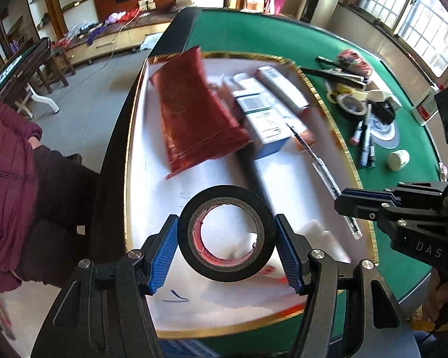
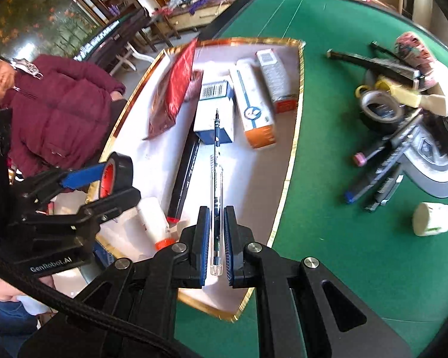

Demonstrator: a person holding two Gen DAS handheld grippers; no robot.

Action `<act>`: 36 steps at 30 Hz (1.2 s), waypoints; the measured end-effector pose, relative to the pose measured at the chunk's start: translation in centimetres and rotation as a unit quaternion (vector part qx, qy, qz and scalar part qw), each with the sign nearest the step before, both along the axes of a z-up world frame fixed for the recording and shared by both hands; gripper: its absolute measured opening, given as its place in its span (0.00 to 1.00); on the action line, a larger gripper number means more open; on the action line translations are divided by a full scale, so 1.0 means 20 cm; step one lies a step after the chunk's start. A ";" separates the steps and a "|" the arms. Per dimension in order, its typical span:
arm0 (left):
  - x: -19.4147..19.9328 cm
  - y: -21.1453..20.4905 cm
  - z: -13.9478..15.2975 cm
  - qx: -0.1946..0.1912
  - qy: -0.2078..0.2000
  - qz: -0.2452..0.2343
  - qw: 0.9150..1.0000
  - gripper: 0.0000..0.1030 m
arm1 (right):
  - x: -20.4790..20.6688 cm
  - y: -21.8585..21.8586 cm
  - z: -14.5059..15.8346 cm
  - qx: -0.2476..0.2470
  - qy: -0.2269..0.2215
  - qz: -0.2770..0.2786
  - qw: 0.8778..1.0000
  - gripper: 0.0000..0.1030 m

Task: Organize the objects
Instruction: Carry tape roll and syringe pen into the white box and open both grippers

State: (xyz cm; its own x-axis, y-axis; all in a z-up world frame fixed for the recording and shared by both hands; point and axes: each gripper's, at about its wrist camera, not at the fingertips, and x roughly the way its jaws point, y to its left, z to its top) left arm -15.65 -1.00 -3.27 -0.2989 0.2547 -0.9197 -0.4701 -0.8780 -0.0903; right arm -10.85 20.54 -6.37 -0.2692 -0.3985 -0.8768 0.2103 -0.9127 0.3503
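A black tape roll [image 1: 226, 234] with a pinkish-red core stands on edge, its hole facing the left wrist camera, above the white gold-rimmed tray [image 1: 337, 125]. A clear-barrelled pen [image 2: 215, 208] points forward over that tray — where boxes [image 2: 255, 101] and a red pouch [image 1: 194, 110] already lie

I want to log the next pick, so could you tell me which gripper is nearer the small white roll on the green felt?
Right. The right gripper holds a pen just beside the white roll; the left gripper is farther away.
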 end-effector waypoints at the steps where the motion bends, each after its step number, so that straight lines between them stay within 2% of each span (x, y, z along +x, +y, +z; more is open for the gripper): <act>1: -0.02 -0.01 -0.03 -0.003 -0.004 -0.001 1.000 0.55 | -0.01 -0.02 -0.02 0.009 -0.001 0.001 1.000 0.07; 13: -0.13 -0.01 -0.17 -0.015 -0.028 -0.009 0.999 0.55 | -0.08 -0.02 -0.15 0.039 -0.022 -0.013 0.999 0.07; 25: -0.12 -0.01 -0.17 -0.025 -0.031 0.000 0.999 0.56 | -0.01 -0.02 -0.14 0.028 -0.038 0.006 0.999 0.08; 28: -0.11 -0.02 -0.16 -0.027 -0.030 0.004 0.999 0.57 | 0.03 0.01 -0.09 0.028 -0.022 0.007 0.999 0.15; 30: -0.10 -0.02 -0.13 -0.027 -0.022 0.010 0.999 0.57 | 0.05 0.08 -0.02 0.012 -0.001 -0.002 1.000 0.16; 33: -0.08 -0.02 -0.06 -0.024 -0.003 0.020 1.000 0.57 | 0.04 0.26 0.09 0.001 0.030 -0.043 0.999 0.21; 35: -0.06 -0.02 0.00 -0.022 0.010 0.022 0.999 0.57 | 0.00 0.45 0.12 0.003 0.035 -0.087 0.996 0.43; 36: -0.05 -0.01 0.03 -0.020 0.016 0.020 0.999 0.57 | -0.02 0.55 0.12 0.012 0.036 -0.107 0.994 0.45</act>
